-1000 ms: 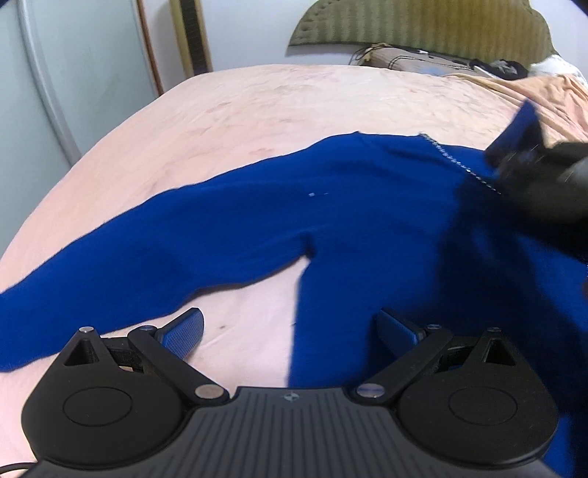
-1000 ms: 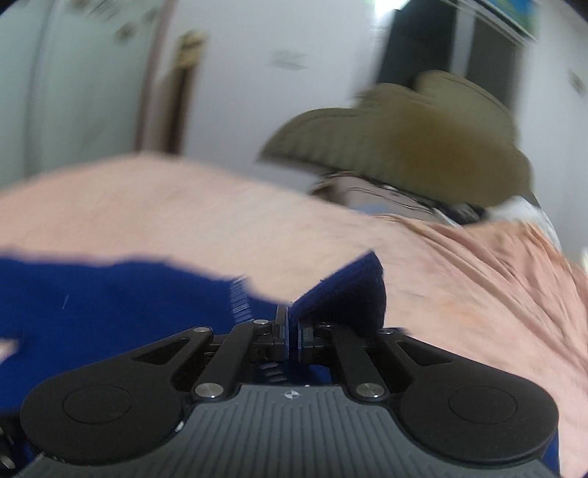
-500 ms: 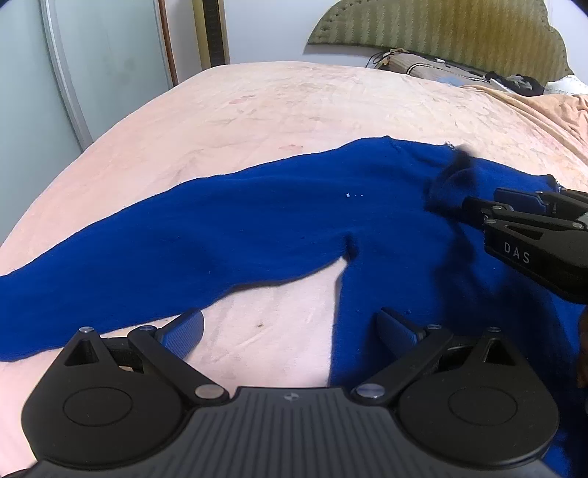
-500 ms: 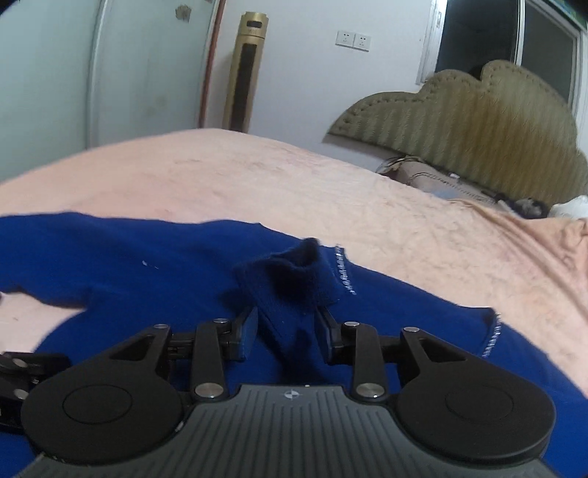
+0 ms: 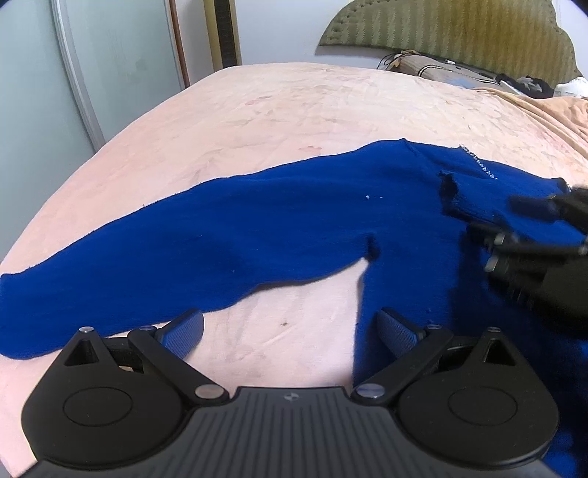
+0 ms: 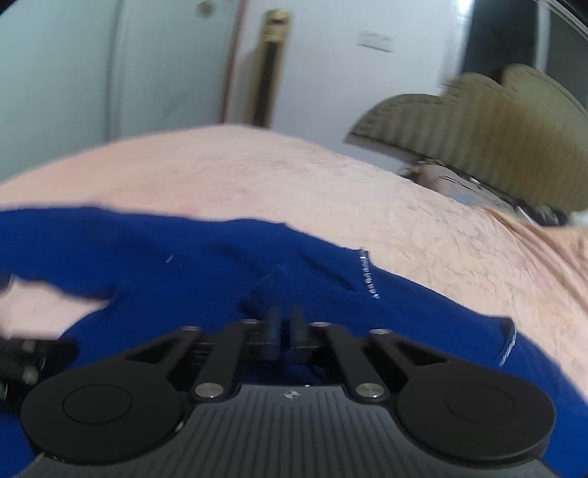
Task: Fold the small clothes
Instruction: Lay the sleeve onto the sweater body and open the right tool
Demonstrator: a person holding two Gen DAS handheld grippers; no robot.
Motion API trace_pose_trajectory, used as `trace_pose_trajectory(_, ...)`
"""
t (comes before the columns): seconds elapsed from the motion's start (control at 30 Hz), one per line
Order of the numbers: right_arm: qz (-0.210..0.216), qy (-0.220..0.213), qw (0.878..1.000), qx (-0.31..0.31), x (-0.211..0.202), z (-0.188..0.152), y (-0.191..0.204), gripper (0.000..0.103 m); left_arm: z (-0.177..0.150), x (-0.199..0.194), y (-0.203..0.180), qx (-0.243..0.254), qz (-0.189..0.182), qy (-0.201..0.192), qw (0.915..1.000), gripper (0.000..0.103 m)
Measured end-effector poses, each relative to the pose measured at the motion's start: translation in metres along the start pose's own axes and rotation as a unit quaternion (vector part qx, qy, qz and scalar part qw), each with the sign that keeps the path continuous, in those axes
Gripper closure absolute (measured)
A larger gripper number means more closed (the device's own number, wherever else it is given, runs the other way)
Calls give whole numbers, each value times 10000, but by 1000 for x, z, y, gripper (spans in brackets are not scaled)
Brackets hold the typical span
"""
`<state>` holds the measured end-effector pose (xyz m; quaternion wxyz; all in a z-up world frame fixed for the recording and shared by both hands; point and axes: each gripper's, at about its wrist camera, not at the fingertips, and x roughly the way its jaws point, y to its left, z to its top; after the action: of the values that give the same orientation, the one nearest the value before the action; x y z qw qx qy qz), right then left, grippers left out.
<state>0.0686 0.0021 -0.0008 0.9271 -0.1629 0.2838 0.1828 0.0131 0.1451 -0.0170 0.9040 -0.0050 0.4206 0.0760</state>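
1. Left wrist view: the left gripper (image 5: 290, 331) is spread and empty above the bedsheet (image 5: 257, 121), beside the armpit of the blue sweater (image 5: 257, 228). The sweater lies flat with one sleeve outstretched.
2. Right wrist view: the right gripper (image 6: 286, 327) is over the sweater's chest. Its jaws have just been opening. Blur hides their present state and whether cloth lies between them.
3. Judgement: sleeve folding is in hand. Next, the outstretched sleeve needs a pinch near its end and a carry across.

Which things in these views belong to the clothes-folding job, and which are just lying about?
Job in hand:
- blue sweater, spread out with one sleeve stretched sideways
- pink bedsheet, the surface it lies on

Lying about:
- olive headboard
- brownish bundle at the head of the bed
- black clutter beside it
- orange blanket
- gold standing unit by the wall
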Motion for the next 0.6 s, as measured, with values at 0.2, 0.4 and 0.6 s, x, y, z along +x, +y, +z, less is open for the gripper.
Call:
trace_pose_trajectory(0.2,-678,104,9857,-1541,16,-8,40,71,-1,-1,3,21,-29,1,10000,2)
trace_pose_trajectory(0.4,-450,18,9949,-902,20,0,35,99,-1,-1,17,-115,98,1,9999,2)
trace_pose_trajectory(0.6,149,21,9983,-571,14,7,37,87,-4,-1,25,-184,309,57,9993,2)
